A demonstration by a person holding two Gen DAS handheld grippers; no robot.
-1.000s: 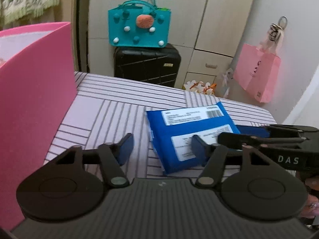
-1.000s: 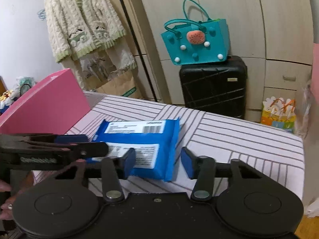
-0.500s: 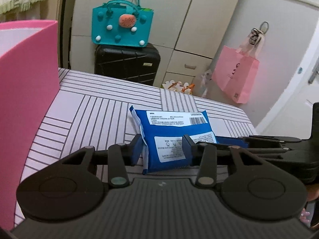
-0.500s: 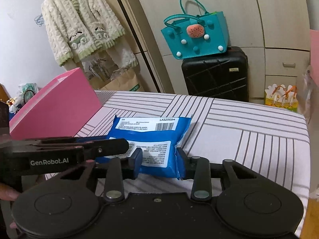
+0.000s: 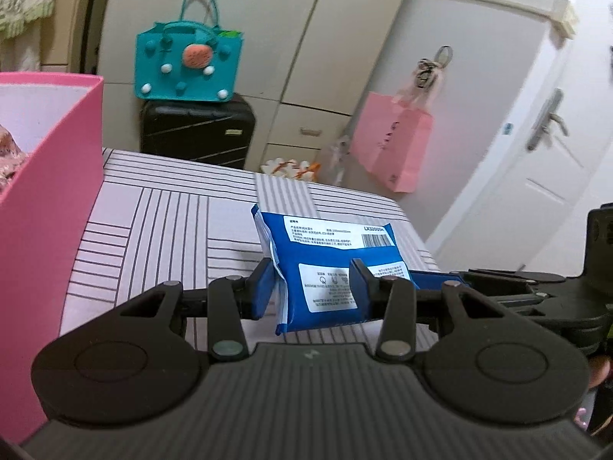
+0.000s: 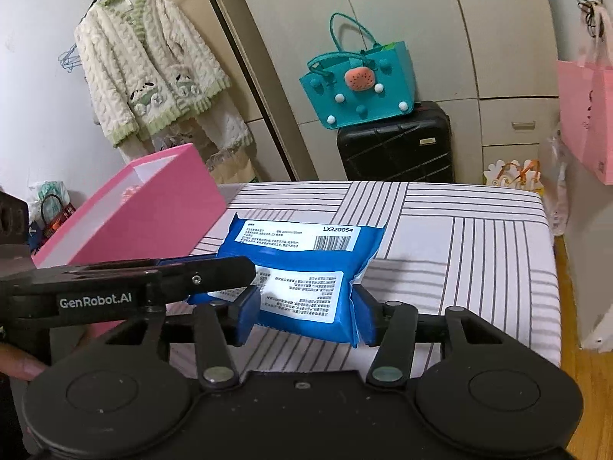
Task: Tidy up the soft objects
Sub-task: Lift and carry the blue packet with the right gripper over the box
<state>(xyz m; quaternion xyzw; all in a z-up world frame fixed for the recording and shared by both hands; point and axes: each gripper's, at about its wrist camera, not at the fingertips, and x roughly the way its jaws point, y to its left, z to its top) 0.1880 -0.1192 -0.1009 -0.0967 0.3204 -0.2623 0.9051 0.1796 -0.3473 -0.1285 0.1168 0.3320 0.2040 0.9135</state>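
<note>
A person is holding two black grippers with blue pads over a table (image 6: 479, 237) covered in a pale striped cloth. Between them is a soft blue pack (image 5: 329, 268) with white printed labels and a barcode, lifted clear of the cloth and casting a shadow beneath it. The left gripper (image 5: 312, 287) is clamping the pack near its left end, its pads pressing in on both sides after closing a moment ago. The right gripper (image 6: 304, 316) is sitting around the pack's other end; its jaws have just been opening, with the pack between them, the right pad touching the pack's edge, and I cannot tell whether they are gripping it. Seen from the right wrist, the left gripper's arm is reaching in from the left, marked GenRobot.AI, with a fingertip (image 6: 23, 364) of the person's hand showing below it. A pink box (image 6: 153, 211), open at the top, is standing on the table just left of the pack. Behind the table, a teal bag (image 5: 187, 65) is resting on a black suitcase (image 5: 197, 134) against pale cupboards.
</note>
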